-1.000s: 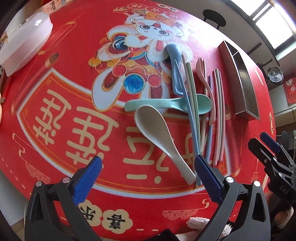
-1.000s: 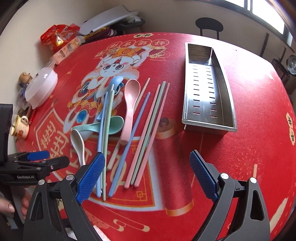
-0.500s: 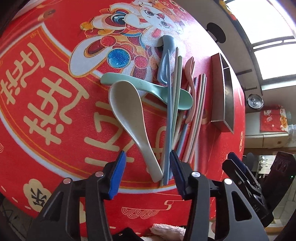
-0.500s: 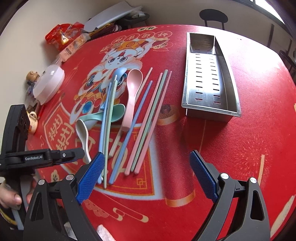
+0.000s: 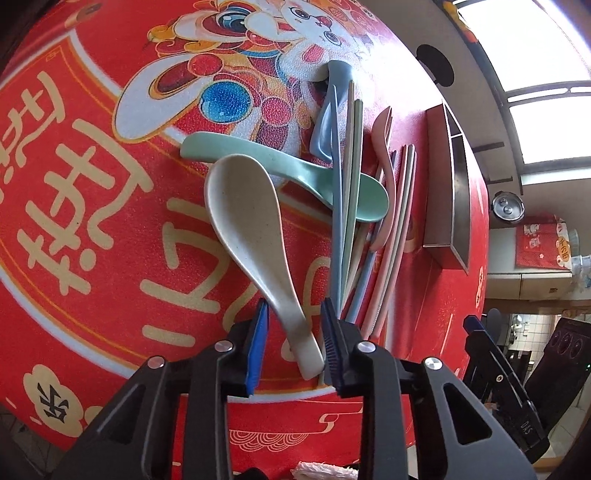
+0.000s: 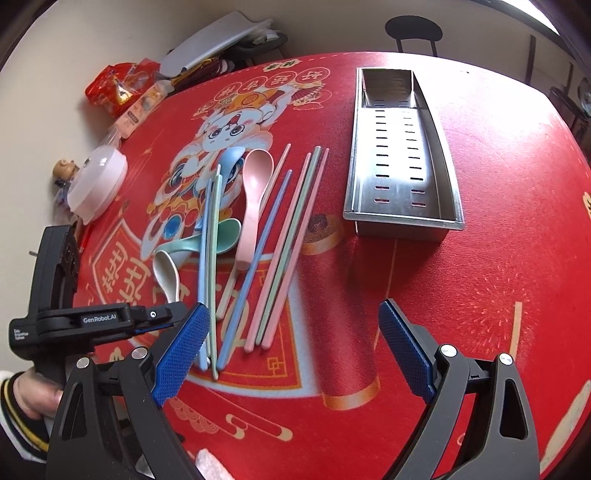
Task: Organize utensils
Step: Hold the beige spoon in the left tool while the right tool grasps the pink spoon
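Note:
A cream spoon [image 5: 243, 206] lies on the red mat with its handle end between the blue pads of my left gripper [image 5: 293, 306]. The jaws are closing; the right pad touches the handle, while a gap shows on the left. Beside it lie a mint spoon [image 5: 314, 177], a blue spoon [image 5: 328, 110], a pink spoon [image 6: 255, 192] and several pastel chopsticks [image 6: 291, 240]. My right gripper [image 6: 291, 306] hovers open over the chopsticks' near ends, holding nothing. An empty steel slotted tray [image 6: 439, 147] stands to the right.
At the mat's left edge sit a white lidded container [image 6: 98, 184], a small figurine [image 6: 64, 171] and snack packets [image 6: 114, 88]. A black stool [image 6: 413, 29] stands beyond the table. A person's hand [image 6: 33, 398] holds the left gripper.
My left gripper has sunk and rolled toward the cream spoon, and its jaws have narrowed from wide open to close around the handle. The right gripper has hardly moved.

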### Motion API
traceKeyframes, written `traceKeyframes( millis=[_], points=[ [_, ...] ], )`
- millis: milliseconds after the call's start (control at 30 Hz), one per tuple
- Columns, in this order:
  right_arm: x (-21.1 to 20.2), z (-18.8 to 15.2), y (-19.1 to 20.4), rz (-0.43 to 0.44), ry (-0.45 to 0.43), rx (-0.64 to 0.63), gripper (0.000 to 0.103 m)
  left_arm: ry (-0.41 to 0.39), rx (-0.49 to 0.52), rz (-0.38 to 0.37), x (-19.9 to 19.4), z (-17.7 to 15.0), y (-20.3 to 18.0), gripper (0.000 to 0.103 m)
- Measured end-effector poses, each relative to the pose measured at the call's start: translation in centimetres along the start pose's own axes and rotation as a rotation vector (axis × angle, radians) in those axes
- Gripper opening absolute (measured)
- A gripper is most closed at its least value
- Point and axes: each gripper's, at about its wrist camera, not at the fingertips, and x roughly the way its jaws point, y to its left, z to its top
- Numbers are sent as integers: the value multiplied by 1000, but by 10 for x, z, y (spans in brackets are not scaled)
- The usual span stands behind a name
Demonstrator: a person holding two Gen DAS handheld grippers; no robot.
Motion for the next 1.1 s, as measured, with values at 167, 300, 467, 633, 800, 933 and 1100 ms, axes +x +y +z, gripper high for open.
traceKeyframes(
  millis=[167, 300, 467, 633, 800, 933, 1100],
  points=[
    [3, 1, -2, 4, 7, 16, 90, -26, 93, 53, -8, 6, -7, 16],
    [10, 3, -1, 16, 31, 22, 89, -54, 224, 126, -12, 10, -15, 12],
    [19, 4, 10, 50, 64, 2, 89, -74, 305, 177, -14, 14, -12, 12],
    [29, 7, 21, 59, 105, -13, 64, -74, 324, 218, -15, 16, 5, 12],
    [40, 8, 24, 58, 124, 7, 60, -102, 397, 219, -17, 11, 10, 12],
    [49, 11, 21, 17, 126, 33, 36, -126, 439, 226, -18, 3, 11, 12],
    [62, 17, 18, -81, 106, 42, 24, -134, 480, 211, -18, 0, 14, 12]
  ],
)
